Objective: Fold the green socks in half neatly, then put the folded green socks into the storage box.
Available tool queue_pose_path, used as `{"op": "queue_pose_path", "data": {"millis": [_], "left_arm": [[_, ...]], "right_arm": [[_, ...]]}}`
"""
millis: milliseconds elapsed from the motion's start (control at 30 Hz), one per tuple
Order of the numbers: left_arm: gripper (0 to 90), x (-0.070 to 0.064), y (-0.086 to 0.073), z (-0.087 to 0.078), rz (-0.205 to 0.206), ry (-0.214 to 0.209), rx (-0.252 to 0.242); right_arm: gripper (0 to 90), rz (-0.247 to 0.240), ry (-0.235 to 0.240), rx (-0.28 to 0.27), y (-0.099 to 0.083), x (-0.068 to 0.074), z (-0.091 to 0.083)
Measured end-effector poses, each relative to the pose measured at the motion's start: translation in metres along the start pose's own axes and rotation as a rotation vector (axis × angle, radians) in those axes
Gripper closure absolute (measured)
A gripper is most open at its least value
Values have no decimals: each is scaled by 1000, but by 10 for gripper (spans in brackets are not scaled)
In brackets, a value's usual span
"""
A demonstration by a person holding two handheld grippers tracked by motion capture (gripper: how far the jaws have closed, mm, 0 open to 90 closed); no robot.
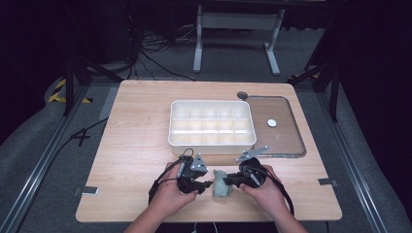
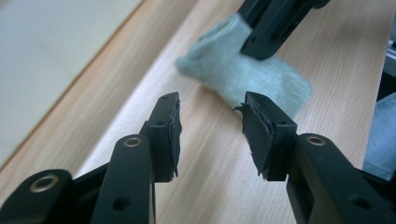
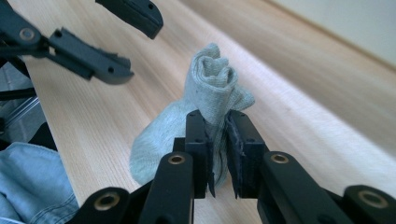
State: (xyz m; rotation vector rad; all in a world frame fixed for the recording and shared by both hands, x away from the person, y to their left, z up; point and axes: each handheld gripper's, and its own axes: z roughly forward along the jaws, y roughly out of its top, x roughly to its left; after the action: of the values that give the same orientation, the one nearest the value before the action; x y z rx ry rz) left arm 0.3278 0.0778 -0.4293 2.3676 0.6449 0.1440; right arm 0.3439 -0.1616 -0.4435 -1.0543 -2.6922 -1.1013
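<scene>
A pale grey-green rolled sock (image 1: pixel 221 183) lies near the table's front edge between both hands. My right gripper (image 3: pixel 219 135) is shut on the sock (image 3: pixel 212 86), pinching its rolled end, which sticks up past the jaws. My left gripper (image 2: pixel 210 126) is open just short of the sock (image 2: pixel 243 74), nothing between its fingers; in the high view the left gripper (image 1: pixel 210 184) sits just left of the sock. The right gripper (image 1: pixel 228 180) comes in from the right in the high view. The left gripper's jaws also show apart at the upper left of the right gripper view.
A white compartment tray (image 1: pixel 212 141) with several cells stands behind the hands at mid-table. A clear lid (image 1: pixel 284 141) with a small white disc (image 1: pixel 272 123) lies to its right. Blue denim (image 3: pixel 32 186) shows at the table's near edge.
</scene>
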Motion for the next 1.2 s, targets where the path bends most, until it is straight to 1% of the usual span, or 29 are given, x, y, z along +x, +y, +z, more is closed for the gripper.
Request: {"op": "queue_pose_path", "data": {"millis": [100,133,167,300,400,433,567,633,667,700,800,833,900,933,967,1000,1033,1067,1100,1167,1200], "left_arm": [[573,4,-1,-4,-21,8,-8],[573,6,-1,-5,-19,9,-13],[573,7,-2,-7,-32,15,-14],[573,12,-3,-8,-53,17,-22],[572,14,-3,-8,-55,15,-21],[570,14,-3,-8,-53,20,-15],[569,14,-3,-8,-50,22,-16],[567,15,-2,-9,-48,22,-13],[567,15,-3,-9,-55,21,-14],[567,16,-3,-10,-51,24,-19],[565,18,-3,-13,-60,28,-23],[565,19,-4,-15,-66,34,-29],[565,20,-4,-16,-66,35,-31],[565,21,-5,-16,-74,35,-31],[565,21,-5,-16,-74,35,-31],[565,22,-5,-18,-75,42,-34],[565,22,-5,-18,-75,42,-34],[565,22,-5,-19,-84,42,-42],[565,23,-5,-20,-78,45,-42],[565,23,-5,-21,-84,47,-43],[565,24,-6,-22,-80,49,-44]], "right_arm": [[801,-8,-18,-18,2,1,-8],[802,-18,-31,-29,3,1,-12],[802,-22,-37,-35,4,1,-14],[803,-35,-69,-63,7,1,-25],[803,-50,-116,-68,11,-1,-33],[803,-49,-120,-70,13,-2,-36],[803,-64,-158,-83,18,-3,-46],[802,-64,-165,-89,19,-2,-49],[802,-72,-177,-94,21,-3,-52],[802,-79,-184,-97,23,-3,-54],[801,-86,-189,-113,28,-5,-61],[801,-96,-194,-104,33,-6,-66],[801,-101,-196,-106,34,-7,-67],[801,-102,-202,-106,36,-7,-70],[801,-102,-202,-106,36,-7,-70],[801,-111,-228,-108,42,-9,-75],[801,-111,-228,-108,42,-9,-75],[801,-103,-234,-105,44,-10,-77],[801,-109,-244,-106,46,-12,-79],[800,-132,-264,-115,50,-13,-81],[800,-138,-266,-121,51,-14,-82]]}}
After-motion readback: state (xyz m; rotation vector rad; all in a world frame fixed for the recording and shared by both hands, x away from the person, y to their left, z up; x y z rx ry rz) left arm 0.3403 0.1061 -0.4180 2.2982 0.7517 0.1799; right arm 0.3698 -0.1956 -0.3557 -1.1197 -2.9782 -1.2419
